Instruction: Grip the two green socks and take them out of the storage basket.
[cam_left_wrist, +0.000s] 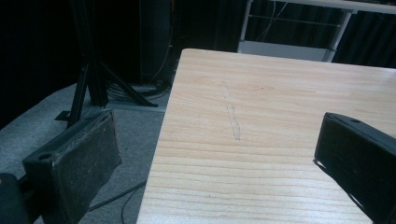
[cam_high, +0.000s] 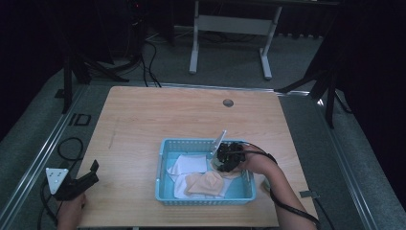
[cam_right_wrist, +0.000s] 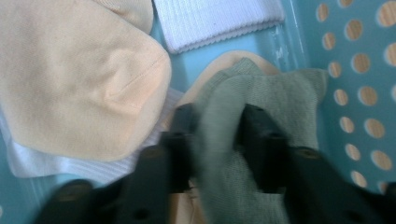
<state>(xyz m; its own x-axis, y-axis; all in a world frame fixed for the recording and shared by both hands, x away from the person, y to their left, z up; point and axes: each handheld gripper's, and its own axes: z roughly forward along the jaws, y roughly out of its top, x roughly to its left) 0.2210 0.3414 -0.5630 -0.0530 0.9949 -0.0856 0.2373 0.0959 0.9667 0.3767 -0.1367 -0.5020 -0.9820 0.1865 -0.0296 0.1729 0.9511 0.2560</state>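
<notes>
A light blue basket [cam_high: 206,199] stands on the wooden table [cam_high: 143,120], right of the middle and near the front. In it lie a peach sock [cam_high: 206,183] and a white sock [cam_high: 184,165]. My right gripper [cam_high: 221,160] reaches down into the basket's far right corner. In the right gripper view, the right gripper [cam_right_wrist: 215,119] is shut on a grey-green sock [cam_right_wrist: 271,88], beside the peach sock [cam_right_wrist: 79,79], the white sock [cam_right_wrist: 219,18] and the dotted basket wall [cam_right_wrist: 355,93]. My left gripper [cam_high: 93,172] hangs open at the table's front left edge, with bare tabletop [cam_left_wrist: 280,93] between its jaws.
A round grommet [cam_high: 228,102] sits in the table's far side. Behind the table stands a white desk frame [cam_high: 230,28]. Black stand legs [cam_left_wrist: 93,79] and cables [cam_high: 67,148] lie on the grey floor to the left.
</notes>
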